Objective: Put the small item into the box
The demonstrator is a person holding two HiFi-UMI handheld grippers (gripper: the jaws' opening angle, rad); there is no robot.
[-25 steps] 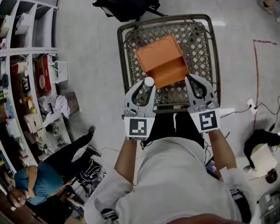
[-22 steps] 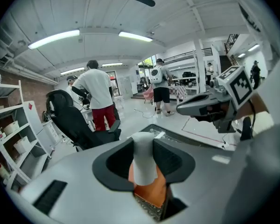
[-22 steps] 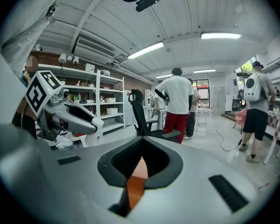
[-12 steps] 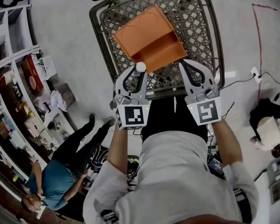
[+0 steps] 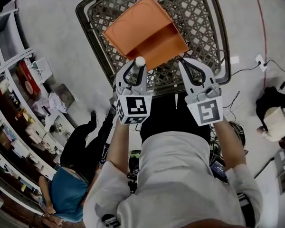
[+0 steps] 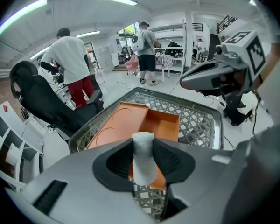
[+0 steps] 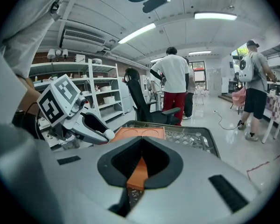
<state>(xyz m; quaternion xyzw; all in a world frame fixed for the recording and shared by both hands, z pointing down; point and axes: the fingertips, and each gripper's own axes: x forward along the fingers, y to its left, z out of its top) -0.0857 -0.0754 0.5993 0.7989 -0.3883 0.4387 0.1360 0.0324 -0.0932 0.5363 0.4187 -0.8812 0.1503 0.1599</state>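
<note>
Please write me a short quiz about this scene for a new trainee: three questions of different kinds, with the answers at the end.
1. True or false: the small white item lies inside the orange box.
2. The left gripper is: A) open and empty; B) shut on the item; C) shut on the rim of the box.
3. Fill in: the open box rests in a mesh ____.
Key: 1 false, the item is above the near edge of the box; 2 B; 3 cart.
</note>
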